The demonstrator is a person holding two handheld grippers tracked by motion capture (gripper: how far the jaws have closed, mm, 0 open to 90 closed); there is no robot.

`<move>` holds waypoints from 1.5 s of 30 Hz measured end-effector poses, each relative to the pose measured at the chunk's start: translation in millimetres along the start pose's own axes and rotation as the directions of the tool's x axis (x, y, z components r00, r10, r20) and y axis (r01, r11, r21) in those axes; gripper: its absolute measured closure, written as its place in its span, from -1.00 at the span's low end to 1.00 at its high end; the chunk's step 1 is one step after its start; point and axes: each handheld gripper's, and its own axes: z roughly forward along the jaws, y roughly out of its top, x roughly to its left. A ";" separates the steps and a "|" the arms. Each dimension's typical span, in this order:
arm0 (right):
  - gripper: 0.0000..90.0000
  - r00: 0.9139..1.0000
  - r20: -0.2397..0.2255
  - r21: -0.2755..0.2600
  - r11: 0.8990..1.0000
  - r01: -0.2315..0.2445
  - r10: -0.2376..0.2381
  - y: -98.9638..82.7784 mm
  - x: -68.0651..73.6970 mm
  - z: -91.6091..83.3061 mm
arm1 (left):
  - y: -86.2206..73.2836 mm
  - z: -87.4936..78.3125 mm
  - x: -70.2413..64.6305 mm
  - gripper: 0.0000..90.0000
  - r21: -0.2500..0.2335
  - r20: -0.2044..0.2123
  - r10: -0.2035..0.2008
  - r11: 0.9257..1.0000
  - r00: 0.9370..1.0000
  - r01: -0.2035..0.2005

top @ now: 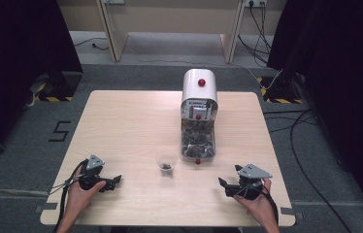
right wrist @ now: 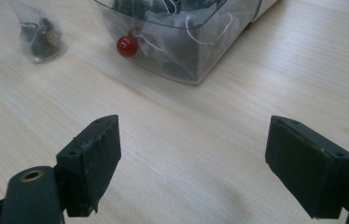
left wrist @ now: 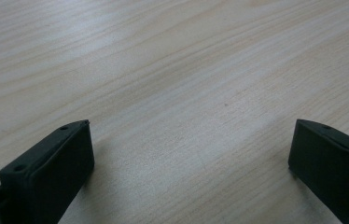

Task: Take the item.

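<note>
A white dispenser (top: pixel 199 87) with a red knob on top stands at the middle of the table, and its clear drawer (top: pixel 198 141) of dark tea bags is pulled out toward me. The drawer (right wrist: pixel 182 32) carries a red knob (right wrist: pixel 127 45) on its front. A small clear cup (top: pixel 166 163) with dark contents sits left of the drawer, also seen as the cup (right wrist: pixel 37 32). My left gripper (top: pixel 116 180) rests open near the front left edge over bare wood (left wrist: pixel 191 130). My right gripper (top: pixel 222 183) stands open at the front right, with nothing between the jaws (right wrist: pixel 193 158).
The light wooden table (top: pixel 131 116) has bare room on its left half and along the front. Cables (top: pixel 305 145) trail on the grey floor to the right. Dark curtains hang at both sides.
</note>
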 end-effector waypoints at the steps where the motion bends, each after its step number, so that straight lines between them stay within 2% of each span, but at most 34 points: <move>1: -0.57 1.000 0.000 0.001 1.000 0.001 -0.001 -0.7 0.0 -0.3 | 0.0 0.0 0.0 -1.00 0.000 0.000 0.000 1.000 1.000 0.000; 23: -0.55 1.000 0.002 0.035 0.999 -0.005 0.005 -16.3 0.8 -8.5 | 0.0 0.0 0.0 -1.00 0.000 0.000 0.000 1.000 1.000 0.000; 33: -0.61 1.000 -0.006 0.095 0.995 -0.004 0.004 -23.4 2.2 -9.9 | 0.0 0.0 0.0 -1.00 0.000 0.000 0.000 1.000 1.000 0.000; 41: -0.62 1.000 -0.006 0.152 0.988 0.020 -0.020 -27.6 4.7 -8.1 | 0.0 0.0 0.0 -1.00 0.000 0.000 0.000 1.000 1.000 0.000; 45: -0.65 1.000 -0.018 0.171 0.985 0.015 -0.012 -28.5 5.2 -8.3 | 0.0 0.0 0.0 -1.00 0.000 0.000 0.000 1.000 1.000 0.000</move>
